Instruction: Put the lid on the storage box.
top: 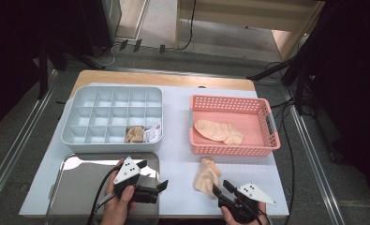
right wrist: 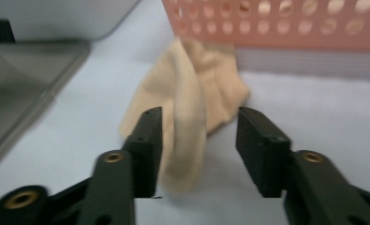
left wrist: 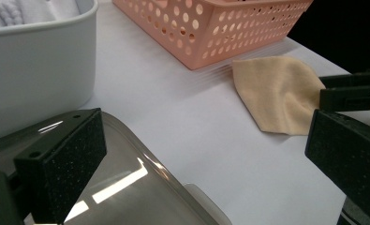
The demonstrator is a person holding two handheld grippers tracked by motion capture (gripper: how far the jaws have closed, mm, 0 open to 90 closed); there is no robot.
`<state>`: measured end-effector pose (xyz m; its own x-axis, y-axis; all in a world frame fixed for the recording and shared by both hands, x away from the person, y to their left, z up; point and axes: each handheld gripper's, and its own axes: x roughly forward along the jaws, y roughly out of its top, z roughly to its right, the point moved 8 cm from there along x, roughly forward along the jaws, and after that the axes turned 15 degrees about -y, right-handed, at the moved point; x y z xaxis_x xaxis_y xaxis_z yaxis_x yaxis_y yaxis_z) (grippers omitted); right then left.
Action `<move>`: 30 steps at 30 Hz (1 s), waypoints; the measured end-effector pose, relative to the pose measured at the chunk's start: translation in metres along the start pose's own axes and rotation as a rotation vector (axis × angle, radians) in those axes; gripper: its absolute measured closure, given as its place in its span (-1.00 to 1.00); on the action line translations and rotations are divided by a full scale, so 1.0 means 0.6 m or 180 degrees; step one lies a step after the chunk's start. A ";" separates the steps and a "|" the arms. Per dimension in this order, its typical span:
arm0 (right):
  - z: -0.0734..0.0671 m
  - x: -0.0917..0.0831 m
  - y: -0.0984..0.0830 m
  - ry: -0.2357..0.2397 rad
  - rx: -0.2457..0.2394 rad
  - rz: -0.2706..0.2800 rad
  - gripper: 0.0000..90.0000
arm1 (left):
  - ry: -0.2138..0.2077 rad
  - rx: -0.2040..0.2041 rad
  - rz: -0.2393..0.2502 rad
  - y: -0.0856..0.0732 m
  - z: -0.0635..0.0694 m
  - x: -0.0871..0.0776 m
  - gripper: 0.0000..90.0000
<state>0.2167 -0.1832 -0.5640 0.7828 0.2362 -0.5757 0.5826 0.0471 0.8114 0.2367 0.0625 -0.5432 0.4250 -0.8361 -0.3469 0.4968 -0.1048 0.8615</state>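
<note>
A white sheet (top: 178, 154) covers the table, and a tan sock (top: 207, 174) lies on it just in front of the pink basket (top: 233, 148). The right gripper (right wrist: 199, 136) has its jaws wide apart around the sock's near end, not squeezing it. The left gripper (top: 151, 176) is spread wide too, holding nothing, above the shiny tray (top: 79, 178).

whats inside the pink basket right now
One beige sock lies flat on the floor of the pink basket. The rest of the floor looks bare. From the gripper views the perforated wall hides the inside, and whatever lies under the sock is covered.
</note>
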 end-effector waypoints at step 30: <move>0.030 0.029 0.041 0.0033 0.0515 0.0205 0.27 | -0.0187 -0.0087 -0.0161 -0.004 0.022 0.042 -1.00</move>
<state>0.2487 -0.1950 -0.5559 0.8179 0.2437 -0.5213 0.5595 -0.1252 0.8193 0.2363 0.0348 -0.5490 0.3541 -0.8603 -0.3667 0.5374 -0.1337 0.8326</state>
